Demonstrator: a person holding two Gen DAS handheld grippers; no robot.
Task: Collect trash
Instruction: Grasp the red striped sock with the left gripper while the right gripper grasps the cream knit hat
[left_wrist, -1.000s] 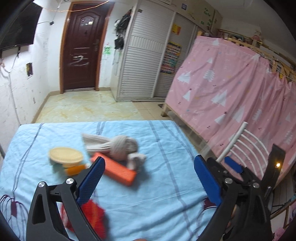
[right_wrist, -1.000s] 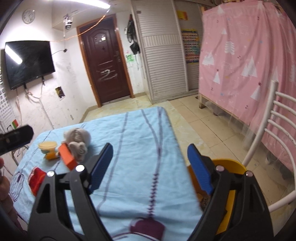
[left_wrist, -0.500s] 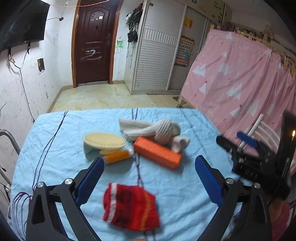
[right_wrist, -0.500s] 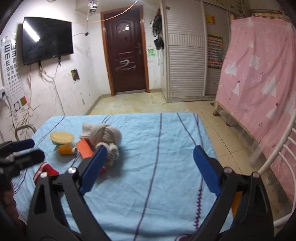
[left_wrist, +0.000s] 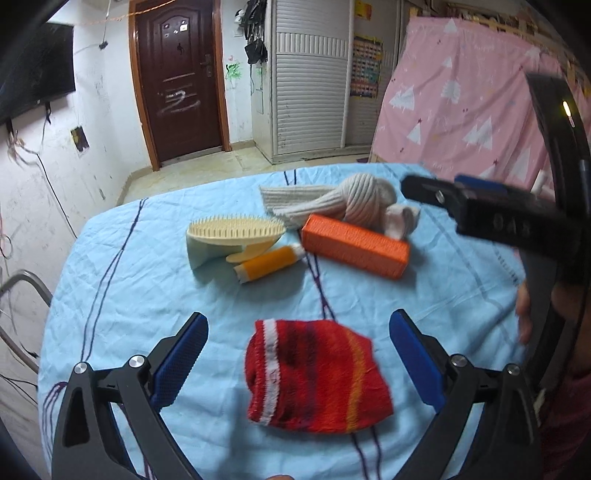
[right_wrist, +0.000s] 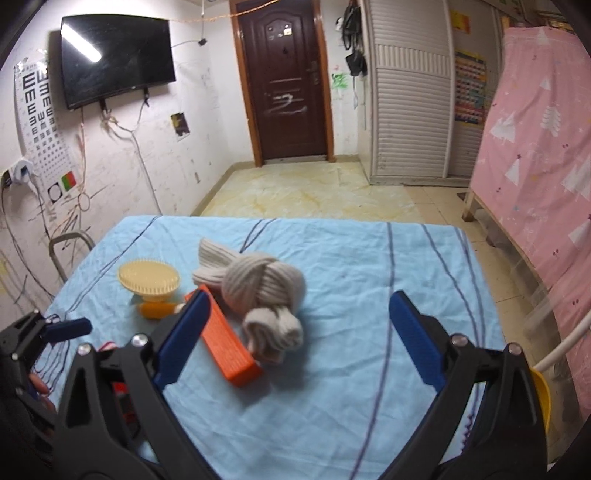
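The red striped sock (left_wrist: 317, 376) is laid crumpled on the blue sheet (left_wrist: 110, 295), framed between the wide-spread jaws of the left gripper (left_wrist: 297, 363), which is judged to be lined up for a grasp; nothing is held or touched. At 12 o'clock from it, the orange box (left_wrist: 354, 245), orange tube (left_wrist: 269, 264), cream brush (left_wrist: 236, 230) and knotted beige socks (left_wrist: 347, 205) are clustered. The right gripper (right_wrist: 295, 343) is likewise fully open and empty, poised over the knotted socks and box.
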